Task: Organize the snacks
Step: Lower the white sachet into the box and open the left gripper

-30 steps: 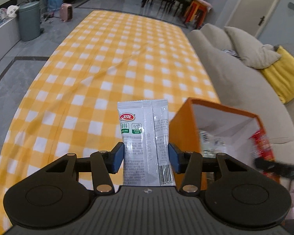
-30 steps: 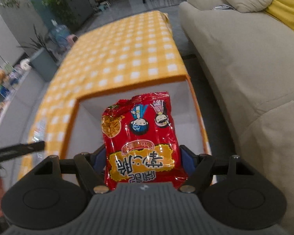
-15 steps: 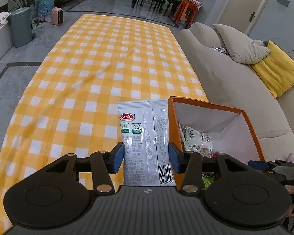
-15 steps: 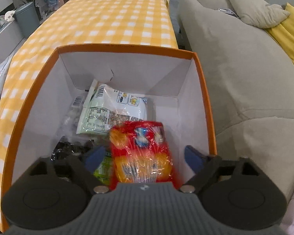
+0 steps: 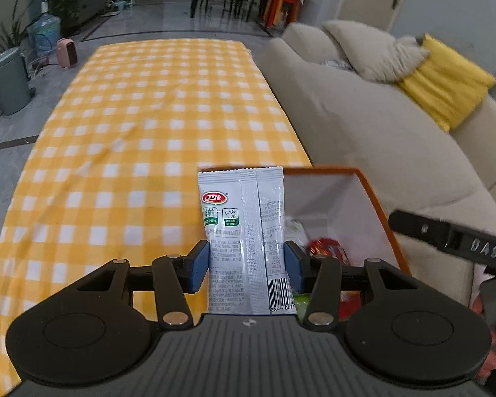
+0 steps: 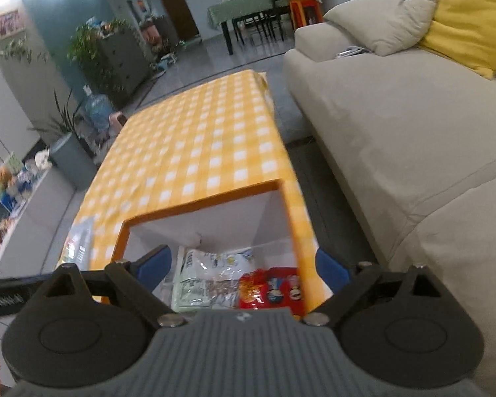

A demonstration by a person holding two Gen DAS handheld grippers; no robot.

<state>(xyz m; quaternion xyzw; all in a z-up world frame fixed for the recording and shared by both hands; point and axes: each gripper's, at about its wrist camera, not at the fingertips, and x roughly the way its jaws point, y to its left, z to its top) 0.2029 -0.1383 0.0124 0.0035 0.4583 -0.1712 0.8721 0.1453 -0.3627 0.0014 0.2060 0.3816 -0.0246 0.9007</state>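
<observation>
My left gripper (image 5: 246, 264) is shut on a silver-grey snack packet (image 5: 241, 218), held upright over the near left corner of an orange box (image 5: 373, 195) with white inner walls. A red snack packet (image 5: 327, 251) lies inside the box. In the right wrist view my right gripper (image 6: 244, 264) hangs above the box (image 6: 198, 205), its jaws opening wide with nothing between the pads. Below it the red packet (image 6: 271, 291) rests beside a pale green packet (image 6: 208, 281) on the box floor. The silver-grey packet (image 6: 79, 241) shows blurred at the left.
The box stands at the near right corner of a table with a yellow checked cloth (image 5: 142, 125). A beige sofa (image 5: 363, 125) with a yellow cushion (image 5: 446, 82) runs along the right. A grey bin (image 5: 8, 79) stands on the floor at far left.
The right gripper has let go of the red packet, which dropped into the box, and has drawn up and back. The left gripper has carried its packet rightward to the box.
</observation>
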